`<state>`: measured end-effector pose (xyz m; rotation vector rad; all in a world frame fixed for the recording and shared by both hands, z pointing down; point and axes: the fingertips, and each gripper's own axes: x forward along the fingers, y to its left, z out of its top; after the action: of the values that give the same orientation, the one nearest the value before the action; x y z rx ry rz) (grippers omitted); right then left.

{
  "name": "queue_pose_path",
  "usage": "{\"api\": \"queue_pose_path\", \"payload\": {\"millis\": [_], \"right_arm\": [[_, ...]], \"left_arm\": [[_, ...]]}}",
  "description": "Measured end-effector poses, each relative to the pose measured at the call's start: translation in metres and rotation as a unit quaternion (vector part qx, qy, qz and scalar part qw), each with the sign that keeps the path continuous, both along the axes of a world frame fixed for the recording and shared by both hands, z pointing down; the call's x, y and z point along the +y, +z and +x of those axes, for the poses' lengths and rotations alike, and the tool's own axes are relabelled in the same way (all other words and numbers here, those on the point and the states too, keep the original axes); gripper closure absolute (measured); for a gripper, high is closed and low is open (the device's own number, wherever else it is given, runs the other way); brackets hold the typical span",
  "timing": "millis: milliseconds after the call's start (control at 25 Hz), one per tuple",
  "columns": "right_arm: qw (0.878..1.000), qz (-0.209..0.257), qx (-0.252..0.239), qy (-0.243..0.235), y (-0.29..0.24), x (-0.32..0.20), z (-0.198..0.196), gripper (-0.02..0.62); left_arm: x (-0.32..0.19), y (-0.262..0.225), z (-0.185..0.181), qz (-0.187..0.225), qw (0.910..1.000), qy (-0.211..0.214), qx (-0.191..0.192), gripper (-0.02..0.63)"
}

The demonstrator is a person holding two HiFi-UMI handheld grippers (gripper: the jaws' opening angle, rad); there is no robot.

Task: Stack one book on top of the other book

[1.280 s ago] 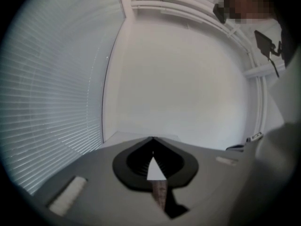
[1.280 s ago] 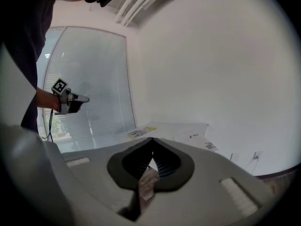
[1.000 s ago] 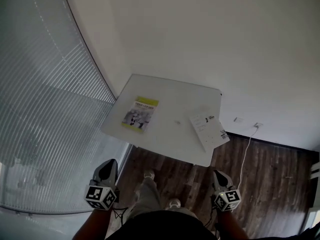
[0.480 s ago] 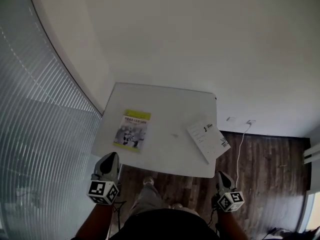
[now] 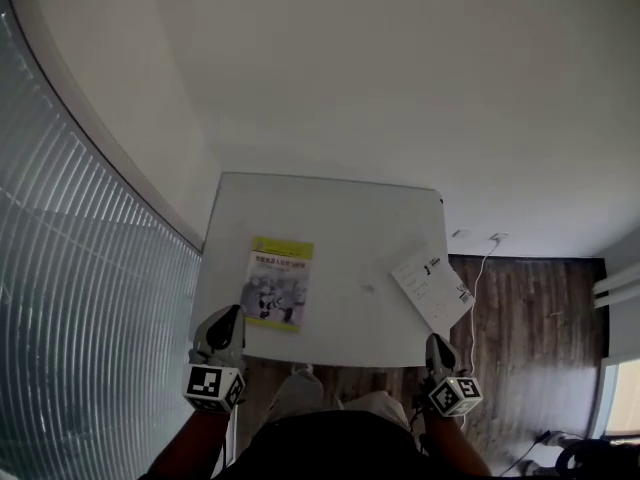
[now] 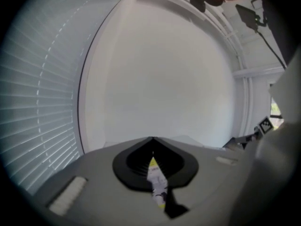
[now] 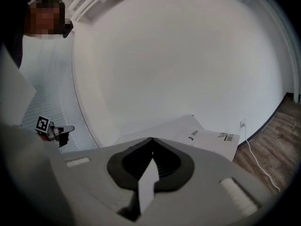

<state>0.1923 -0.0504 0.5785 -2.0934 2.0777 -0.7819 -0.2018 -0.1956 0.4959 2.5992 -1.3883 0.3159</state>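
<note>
A book with a yellow-green cover (image 5: 279,297) lies flat on the left part of the white table (image 5: 340,228). A white book (image 5: 433,290) lies at the table's right side, one corner past the edge. My left gripper (image 5: 228,318) hovers at the near edge just left of the yellow-green book, shut and empty. My right gripper (image 5: 436,346) is at the near edge below the white book, shut and empty. In the left gripper view the jaws (image 6: 152,140) meet, with the yellow-green book (image 6: 156,182) beyond. In the right gripper view the white book (image 7: 207,140) lies ahead to the right.
Window blinds (image 5: 70,298) curve along the left. Dark wood floor (image 5: 530,318) lies to the right, with a white cable (image 5: 478,278) running to a wall socket. A white wall stands behind the table. The person's legs (image 5: 300,398) show below the near edge.
The person has stepped up to the table, so it now sits nearer and more centred. Both grippers have come forward to its near edge. The books have not moved.
</note>
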Motion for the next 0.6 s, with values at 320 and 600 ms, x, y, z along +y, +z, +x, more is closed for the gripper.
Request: {"api": "queue_pose_path", "payload": {"millis": [320,600], "right_arm": [[0.998,-0.027,0.015,0.054,-0.003,0.006,0.025,0.594],[0.997,-0.019,0.015,0.074,0.010,-0.011,0.063,0.594]], "left_arm": [[-0.048,0.000,0.027,-0.005,0.9990,0.040,0.019,0.600],[-0.058,-0.013,0.063,-0.002,0.9981,0.059,0.018,0.600]]}}
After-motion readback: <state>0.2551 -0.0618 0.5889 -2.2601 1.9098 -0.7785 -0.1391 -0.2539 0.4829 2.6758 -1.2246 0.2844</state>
